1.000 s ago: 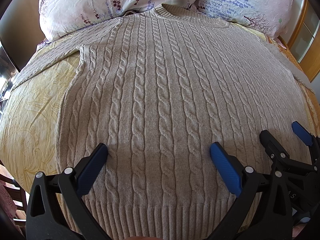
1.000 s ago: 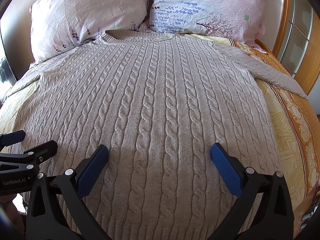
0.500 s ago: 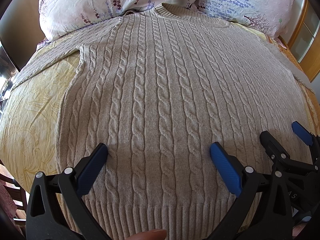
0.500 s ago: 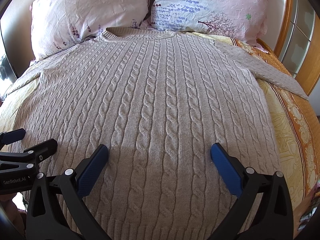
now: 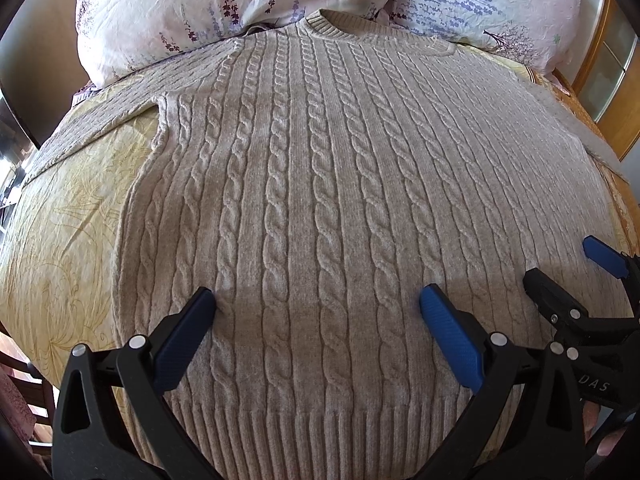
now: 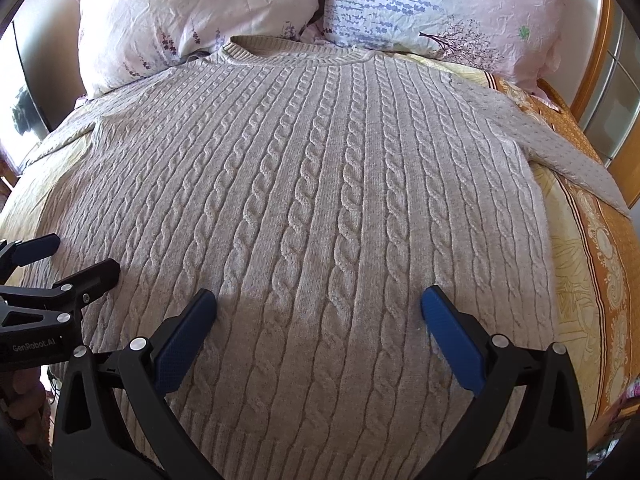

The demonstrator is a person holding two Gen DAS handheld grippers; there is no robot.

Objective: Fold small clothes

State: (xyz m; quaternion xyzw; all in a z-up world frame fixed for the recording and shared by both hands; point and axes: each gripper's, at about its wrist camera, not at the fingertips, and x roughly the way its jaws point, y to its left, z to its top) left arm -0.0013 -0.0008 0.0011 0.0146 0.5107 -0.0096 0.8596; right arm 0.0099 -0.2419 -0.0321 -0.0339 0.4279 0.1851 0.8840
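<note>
A beige cable-knit sweater (image 5: 312,184) lies flat, front up, on the bed, collar toward the pillows and ribbed hem nearest me. It also fills the right wrist view (image 6: 320,200). Its sleeves spread out to the left (image 5: 92,120) and right (image 6: 560,148). My left gripper (image 5: 316,304) is open and empty, hovering over the lower part of the sweater. My right gripper (image 6: 318,308) is open and empty over the lower right part. Each gripper shows in the other's view: the right one (image 5: 568,272) and the left one (image 6: 68,260).
A yellow patterned bedsheet (image 5: 60,232) covers the bed, with an orange border (image 6: 600,248) on the right. Two floral pillows (image 5: 224,4) (image 6: 440,8) lie at the head. A wooden headboard frame (image 6: 592,72) stands at right. A chair (image 5: 24,392) stands at lower left.
The right wrist view has tilted slightly, so the collar and pillows sit lower in the frame. A fingertip seen at the left view's bottom edge half a second ago is gone. The sweater has not moved.
</note>
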